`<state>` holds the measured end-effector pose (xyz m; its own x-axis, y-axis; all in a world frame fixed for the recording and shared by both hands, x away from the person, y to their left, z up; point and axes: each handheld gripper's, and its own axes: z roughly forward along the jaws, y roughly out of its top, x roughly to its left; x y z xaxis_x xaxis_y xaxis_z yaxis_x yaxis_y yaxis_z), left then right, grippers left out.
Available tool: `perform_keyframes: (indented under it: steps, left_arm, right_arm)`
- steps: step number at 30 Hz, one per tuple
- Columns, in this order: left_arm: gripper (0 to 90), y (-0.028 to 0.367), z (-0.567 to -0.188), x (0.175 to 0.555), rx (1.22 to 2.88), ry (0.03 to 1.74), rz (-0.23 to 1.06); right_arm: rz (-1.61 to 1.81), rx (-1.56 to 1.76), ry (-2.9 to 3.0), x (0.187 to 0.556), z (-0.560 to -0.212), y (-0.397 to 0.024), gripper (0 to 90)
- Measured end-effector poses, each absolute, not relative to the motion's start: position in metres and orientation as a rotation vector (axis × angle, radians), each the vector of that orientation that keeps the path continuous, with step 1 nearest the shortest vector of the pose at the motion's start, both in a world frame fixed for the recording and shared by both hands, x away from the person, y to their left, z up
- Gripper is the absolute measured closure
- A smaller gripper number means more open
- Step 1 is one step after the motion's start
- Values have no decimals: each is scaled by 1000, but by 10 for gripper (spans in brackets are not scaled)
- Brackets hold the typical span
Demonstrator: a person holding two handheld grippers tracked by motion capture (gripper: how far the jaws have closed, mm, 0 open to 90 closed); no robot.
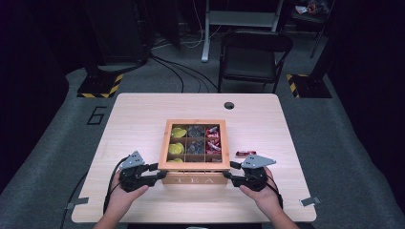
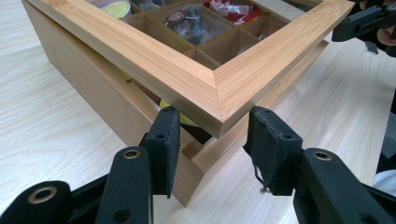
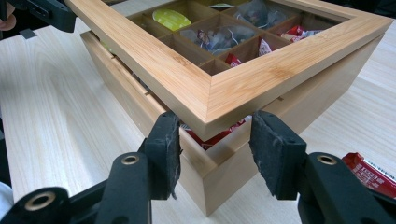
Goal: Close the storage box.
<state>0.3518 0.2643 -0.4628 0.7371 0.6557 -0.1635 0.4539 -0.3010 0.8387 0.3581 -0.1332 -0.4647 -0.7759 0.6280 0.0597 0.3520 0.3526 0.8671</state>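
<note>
Black padded fingers, mitred bamboo lid

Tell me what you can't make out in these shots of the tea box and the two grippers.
- High view: the lid covers the near compartments, so their contents are hidden.
- Left gripper view: the left gripper straddles a lid corner; whether its fingers press the wood can't be told.
- Right gripper view: likewise for the right gripper.
- Right gripper view: the red packet on the table is cut off by the edge; its print is unreadable.
</note>
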Motion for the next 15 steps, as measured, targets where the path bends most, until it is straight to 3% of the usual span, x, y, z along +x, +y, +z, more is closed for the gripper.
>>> perform_keyframes:
  steps: [15]
  left_arm:
    - [539,267,-464,349,1932,866,247]
  right_arm:
    - [1382,889,2334,354,-466,-134,519]
